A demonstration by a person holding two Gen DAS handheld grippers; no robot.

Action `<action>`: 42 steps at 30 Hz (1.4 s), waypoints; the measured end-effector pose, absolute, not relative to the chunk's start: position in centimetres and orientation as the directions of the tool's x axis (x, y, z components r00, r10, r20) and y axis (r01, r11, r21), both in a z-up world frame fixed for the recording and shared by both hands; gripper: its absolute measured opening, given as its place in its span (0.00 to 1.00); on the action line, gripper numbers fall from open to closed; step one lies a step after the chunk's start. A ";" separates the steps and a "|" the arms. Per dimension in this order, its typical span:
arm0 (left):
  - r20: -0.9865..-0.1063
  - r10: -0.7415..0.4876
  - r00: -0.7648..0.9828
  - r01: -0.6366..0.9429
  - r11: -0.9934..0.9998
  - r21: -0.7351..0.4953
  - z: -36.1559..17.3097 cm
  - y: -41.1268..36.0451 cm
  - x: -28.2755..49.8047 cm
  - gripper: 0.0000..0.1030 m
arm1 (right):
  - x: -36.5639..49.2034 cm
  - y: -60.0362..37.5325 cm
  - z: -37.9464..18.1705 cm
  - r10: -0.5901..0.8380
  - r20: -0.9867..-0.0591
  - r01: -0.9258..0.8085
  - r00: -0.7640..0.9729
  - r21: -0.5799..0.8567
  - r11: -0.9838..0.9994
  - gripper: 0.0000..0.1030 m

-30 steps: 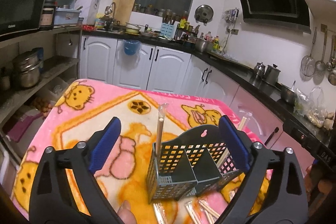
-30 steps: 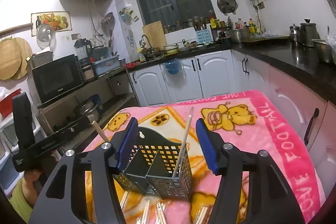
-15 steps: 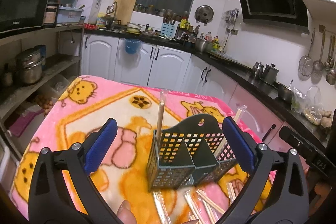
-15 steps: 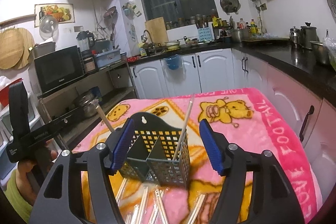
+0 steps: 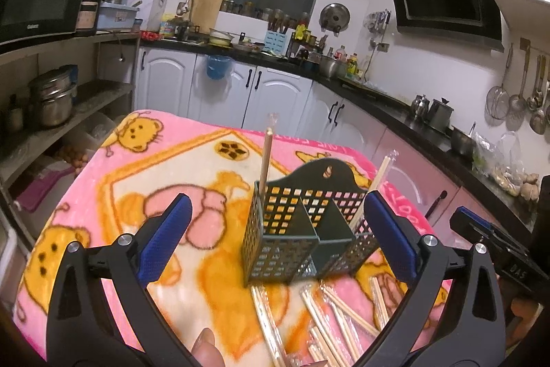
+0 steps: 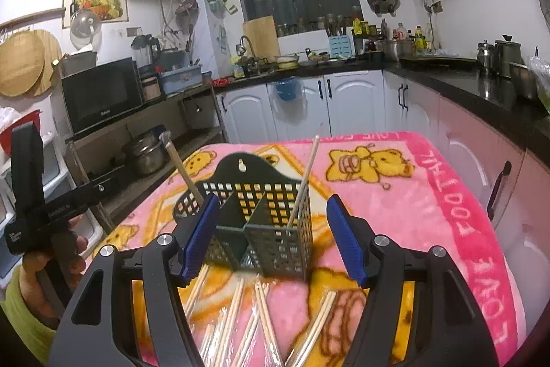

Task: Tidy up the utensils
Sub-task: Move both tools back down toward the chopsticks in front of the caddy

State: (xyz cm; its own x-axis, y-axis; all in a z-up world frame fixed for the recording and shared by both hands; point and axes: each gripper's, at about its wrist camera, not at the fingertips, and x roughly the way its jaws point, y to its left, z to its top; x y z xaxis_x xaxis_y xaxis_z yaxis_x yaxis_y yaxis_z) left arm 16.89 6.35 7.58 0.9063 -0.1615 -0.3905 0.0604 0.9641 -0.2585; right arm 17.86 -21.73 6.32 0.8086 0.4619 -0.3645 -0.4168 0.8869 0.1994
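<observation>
Caddy (image 5: 299, 229): I see it upright on the pink blanket (image 5: 137, 195), dark, perforated, split into compartments.
Sticks in caddy: one chopstick (image 5: 265, 160) stands in its left compartment, another (image 5: 373, 191) leans out on its right side.
Loose chopsticks (image 6: 247, 329): wrapped, scattered flat on the blanket just in front of the caddy — between it and my grippers.
Left gripper (image 5: 275, 243): fingers spread wide, nothing clasped.
Right gripper (image 6: 273, 236): fingers parted, empty — caddy beyond them.
Behind caddy: white cabinets (image 6: 354, 102), black counter.
</observation>
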 end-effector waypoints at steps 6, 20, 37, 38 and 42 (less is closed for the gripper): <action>-0.415 -0.164 0.895 0.057 0.965 -0.258 6.3 6.2 16.2 0.90 | 17.3 -21.7 5.4 0.466 -0.396 -0.426 0.791 0.189 0.885 0.61; -0.497 -0.157 0.853 0.038 0.970 -0.242 3.2 5.9 15.9 0.90 | 16.5 -20.4 3.4 0.477 -0.462 -0.465 0.748 0.148 0.873 0.61; -0.600 -0.148 0.786 0.007 0.973 -0.231 -0.3 5.8 17.2 0.90 | 17.5 -18.3 -0.1 0.459 -0.586 -0.491 0.668 0.116 0.863 0.61; -0.607 -0.149 0.781 0.008 0.973 -0.229 -0.6 5.7 17.3 0.90 | 17.6 -18.2 -0.3 0.458 -0.593 -0.492 0.663 0.117 0.863 0.61; -0.632 -0.153 0.760 0.008 0.974 -0.226 -1.5 5.5 17.7 0.90 | 17.9 -17.9 -1.1 0.453 -0.615 -0.493 0.645 0.117 0.862 0.60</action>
